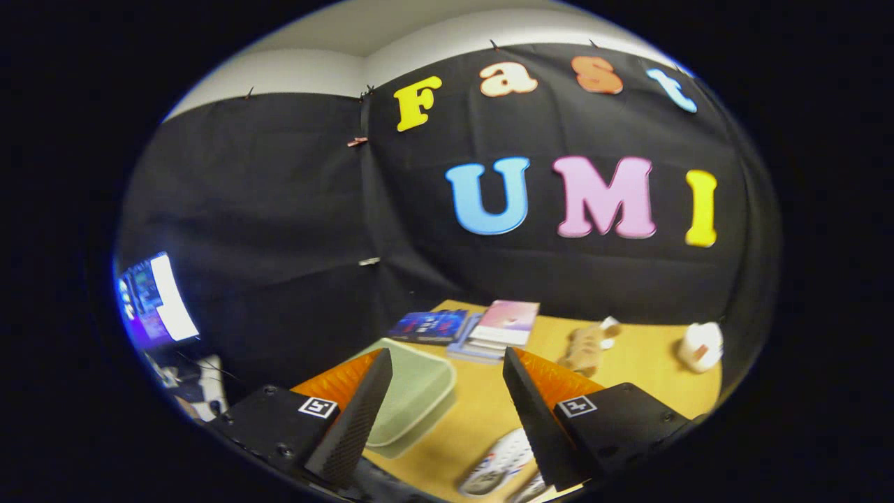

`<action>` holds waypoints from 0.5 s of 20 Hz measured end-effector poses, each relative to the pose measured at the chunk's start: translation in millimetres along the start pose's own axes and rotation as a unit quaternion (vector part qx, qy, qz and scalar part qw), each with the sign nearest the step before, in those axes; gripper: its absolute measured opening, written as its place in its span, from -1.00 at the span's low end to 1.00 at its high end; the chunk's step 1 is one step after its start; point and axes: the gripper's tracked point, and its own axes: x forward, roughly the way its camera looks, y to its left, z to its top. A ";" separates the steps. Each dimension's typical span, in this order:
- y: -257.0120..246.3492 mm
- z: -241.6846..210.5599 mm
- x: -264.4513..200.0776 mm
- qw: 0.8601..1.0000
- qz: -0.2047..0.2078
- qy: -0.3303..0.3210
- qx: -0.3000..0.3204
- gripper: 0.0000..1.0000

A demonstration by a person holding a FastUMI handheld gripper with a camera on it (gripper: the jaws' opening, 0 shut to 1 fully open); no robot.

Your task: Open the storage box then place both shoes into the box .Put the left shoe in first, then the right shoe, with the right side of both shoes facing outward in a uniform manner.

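Glowing blue-white at the far left, a monitor [150, 300] stands off the table with some cables [199, 388] trailing under it, well away from everything else. Moving rightward, the gripper [447, 405] hangs above the near edge of the wooden table [628, 370], its two fingers spread wide apart with nothing caught between them. Behind the left finger [353, 419] and partly hidden by it sits the pale green storage box [412, 398], its lid seemingly down, lying flat on the table just ahead of that finger and slightly inward of it. Down low in the gap between the fingers, closer to the right finger [534, 412], lies a white shoe [499, 461] with a perforated top, and the edge of a second shoe [532, 489] peeps out just beside it, nearly under the right finger; neither is touched. Beyond the fingers, against the black cloth wall, a stack of books [482, 325] rests near the table's back edge. Further right a small tan plush toy [587, 346] lies on the wood, and further right again a white rounded object [700, 346], too blurred to identify.
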 end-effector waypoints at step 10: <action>4.0 -134.9 71.5 0.934 0.123 0.168 0.291 0.97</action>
